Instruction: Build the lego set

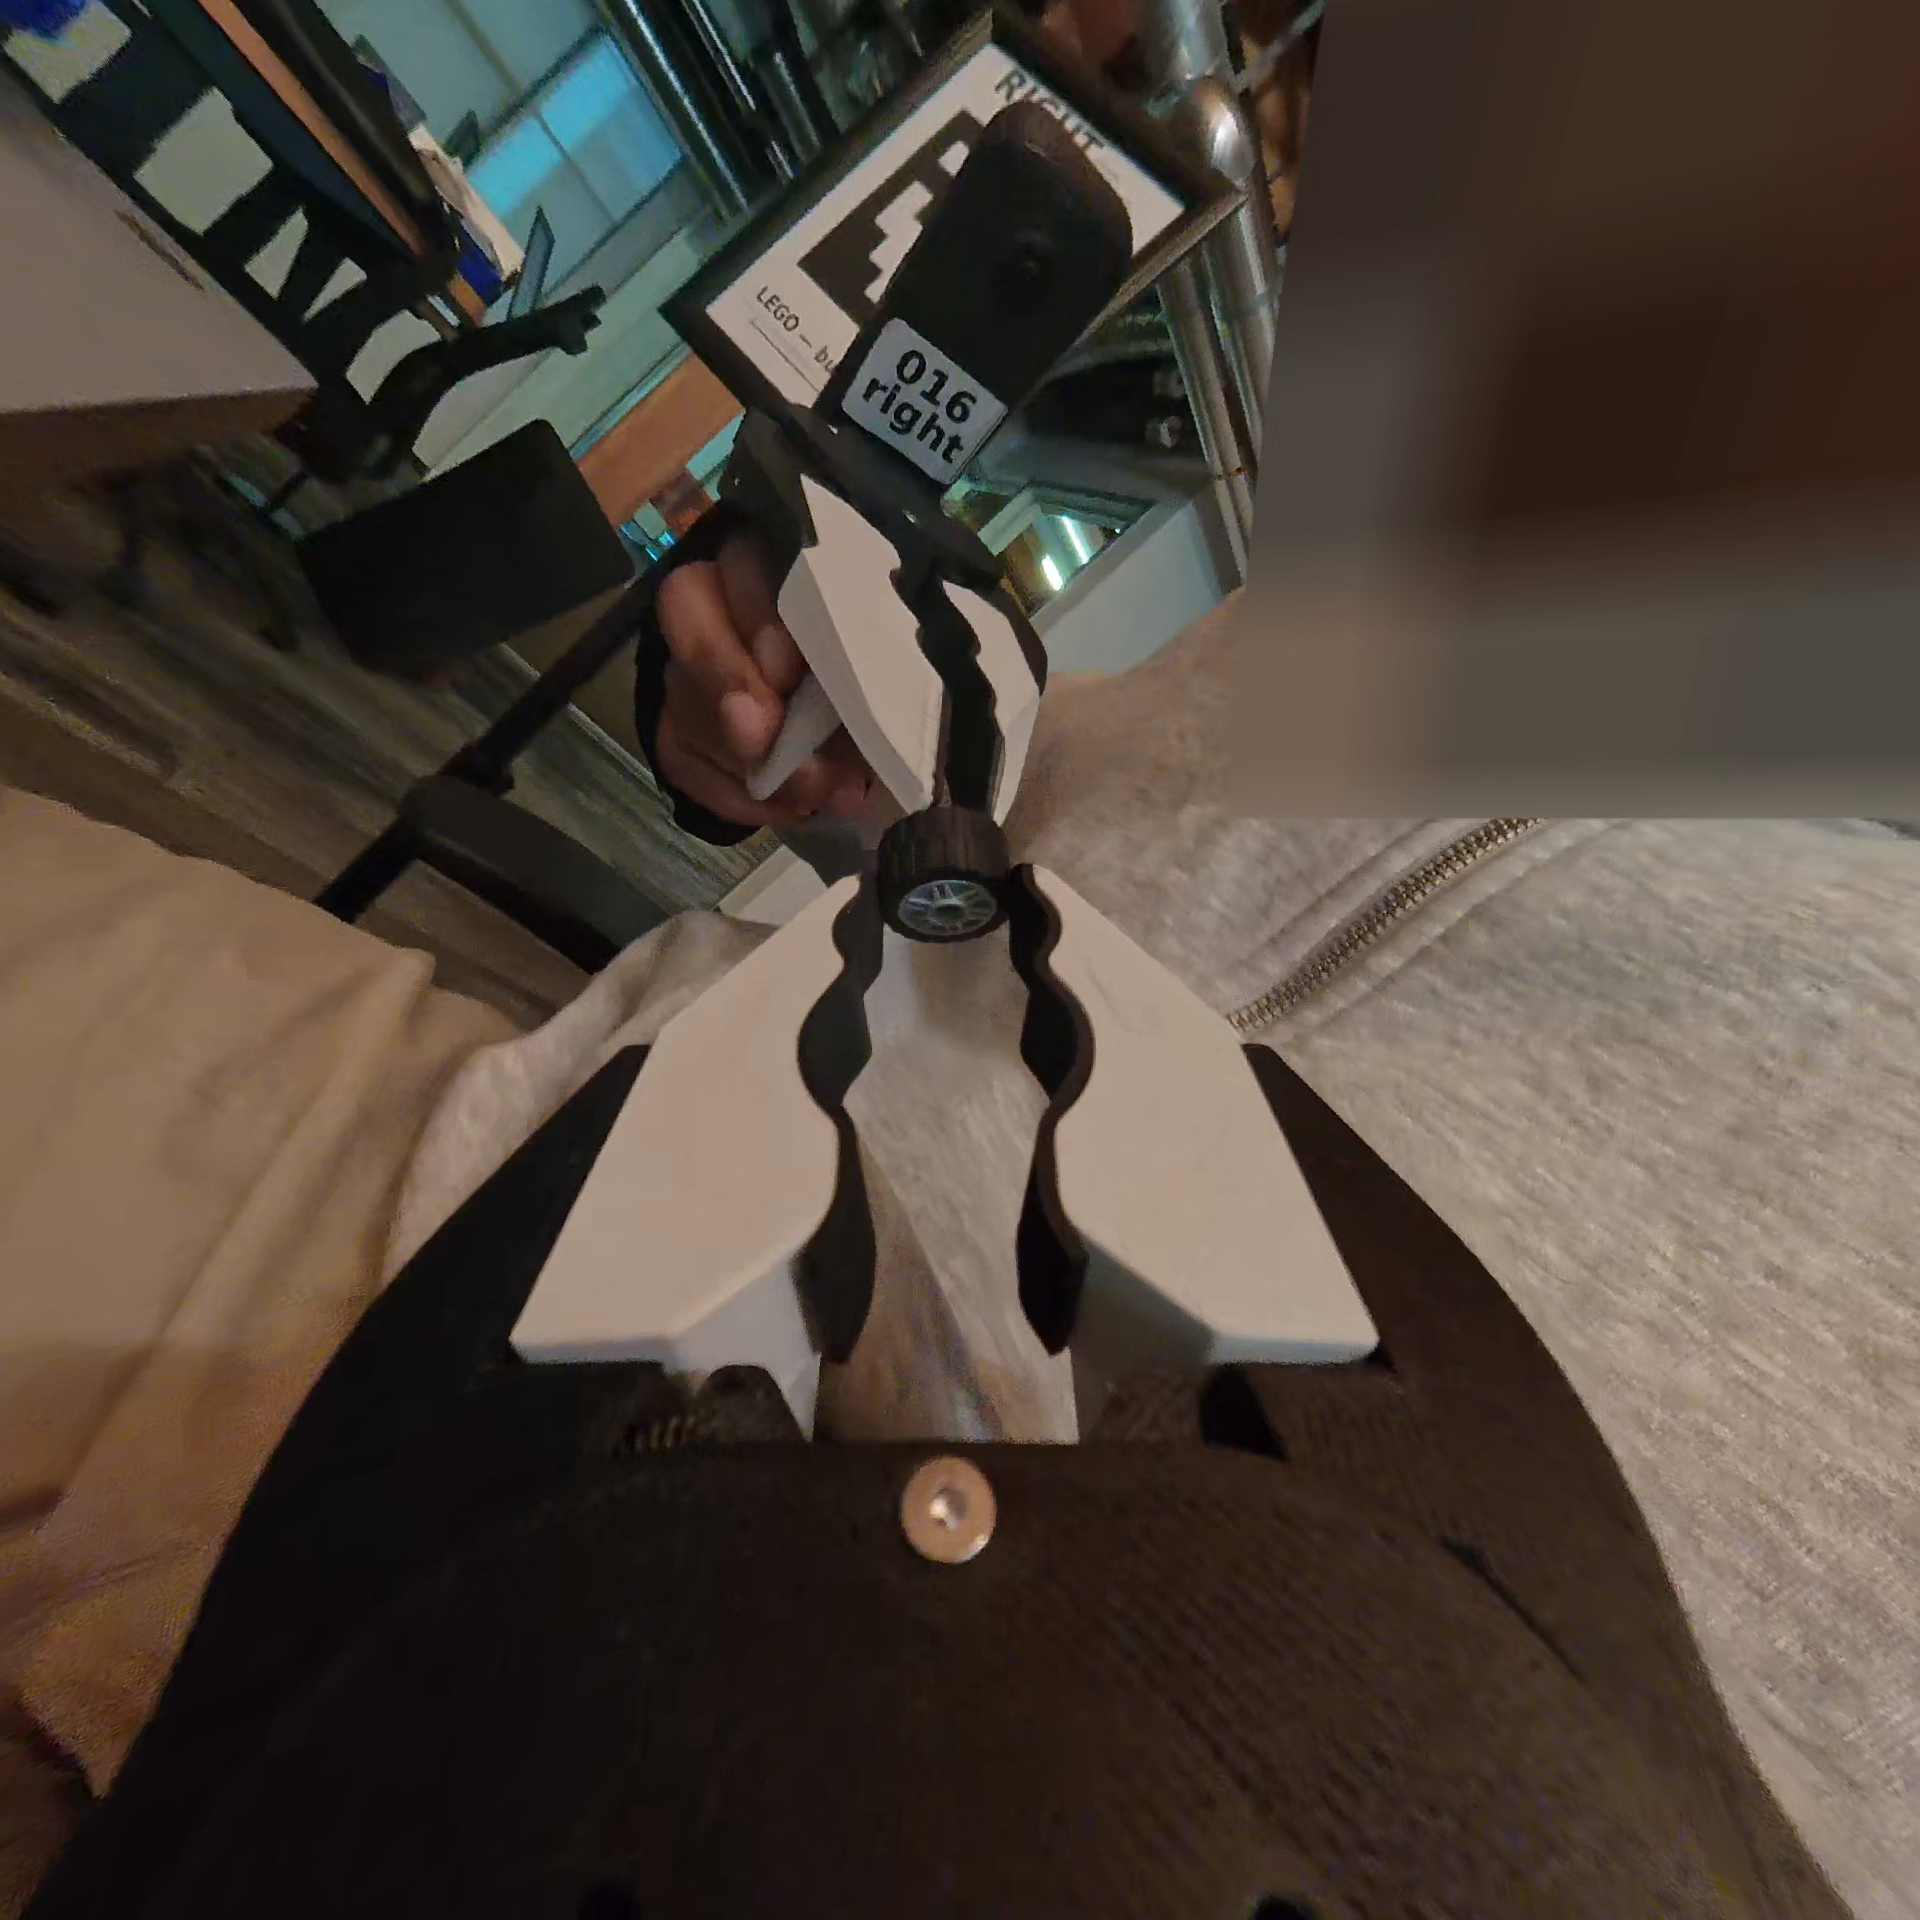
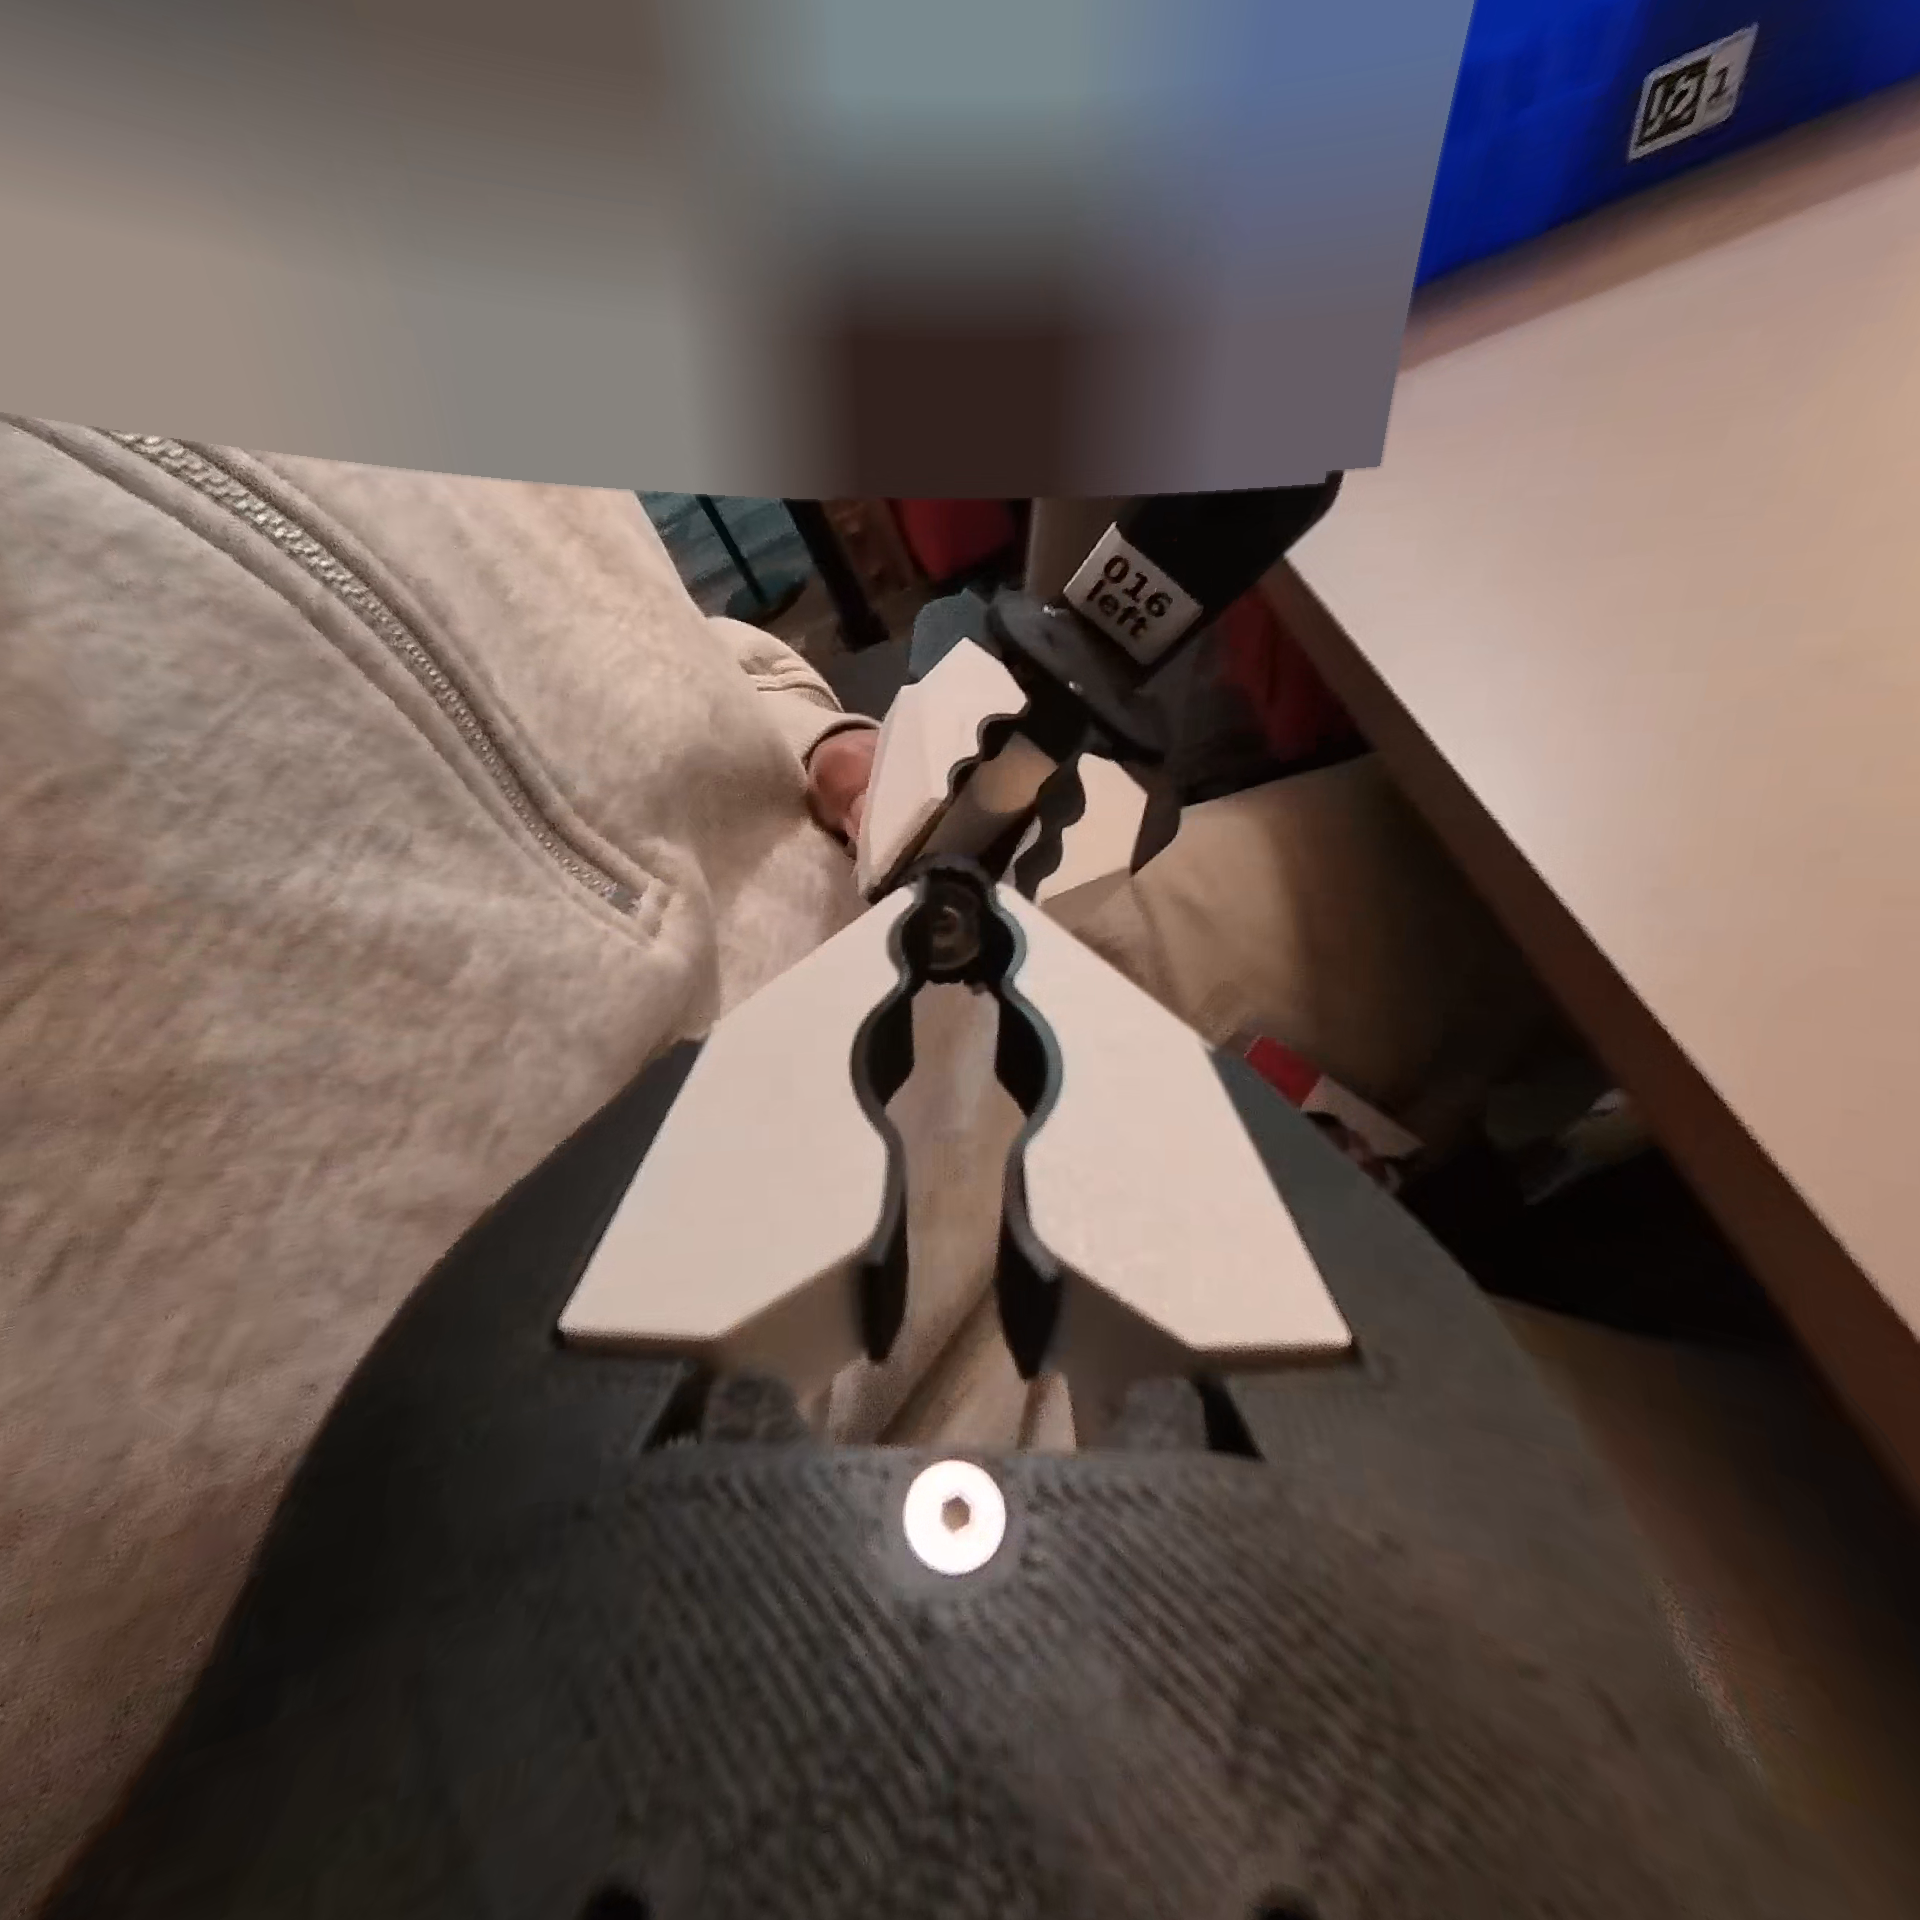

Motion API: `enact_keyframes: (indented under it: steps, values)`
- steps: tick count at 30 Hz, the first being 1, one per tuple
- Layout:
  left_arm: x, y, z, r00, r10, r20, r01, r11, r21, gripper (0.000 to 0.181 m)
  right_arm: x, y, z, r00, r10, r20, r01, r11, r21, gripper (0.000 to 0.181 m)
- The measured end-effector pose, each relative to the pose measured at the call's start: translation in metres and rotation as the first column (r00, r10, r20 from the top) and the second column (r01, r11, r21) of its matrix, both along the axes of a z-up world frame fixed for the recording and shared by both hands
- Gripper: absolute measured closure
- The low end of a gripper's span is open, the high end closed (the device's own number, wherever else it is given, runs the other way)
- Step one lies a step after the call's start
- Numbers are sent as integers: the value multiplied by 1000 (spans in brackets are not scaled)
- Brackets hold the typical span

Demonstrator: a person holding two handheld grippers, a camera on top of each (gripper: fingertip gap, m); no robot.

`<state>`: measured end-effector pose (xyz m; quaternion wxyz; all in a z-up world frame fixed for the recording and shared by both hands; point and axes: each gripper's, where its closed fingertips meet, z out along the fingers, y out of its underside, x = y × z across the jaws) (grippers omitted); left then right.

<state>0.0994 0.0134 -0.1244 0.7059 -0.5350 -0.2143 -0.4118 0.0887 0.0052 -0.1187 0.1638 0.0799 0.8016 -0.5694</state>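
A small black toy wheel [image 1: 940, 878] with a grey spoked hub sits between the tips of my left gripper [image 1: 948, 883], which is shut on it. My right gripper [image 1: 951, 802] comes down from above and meets the wheel tip to tip; a hand [image 1: 727, 707] holds its handle. In the right wrist view my right gripper [image 2: 951, 930] is shut on the same dark wheel [image 2: 951, 935], seated in the first notch of its pads. The left gripper [image 2: 971, 878] meets it from beyond. Both are held in the air close to a person's chest.
A grey zip hoodie [image 1: 1558, 1143] [image 2: 312, 883] fills the space behind the grippers. A tan tabletop [image 2: 1662, 623] with its front edge runs along the right, with a blue box [image 2: 1662, 135] at its far end. A black chair [image 1: 468, 540] stands at the left. The grippers are tip to tip, or close to it.
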Motion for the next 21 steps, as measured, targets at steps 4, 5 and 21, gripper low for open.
enact_keyframes:
  steps: [4,5,21]
  values:
    - [2,4,0,1000,-20,14,20,1000,-9,157,7,9,-2,997,49,64,-48,999,-21,165]
    - [2,5,0,999,-24,23,24,1000,-7,157,7,10,-3,996,56,66,-54,998,-22,167]
    - [17,23,-9,980,-84,181,96,994,-59,157,22,26,-14,990,139,-31,-139,990,14,178]
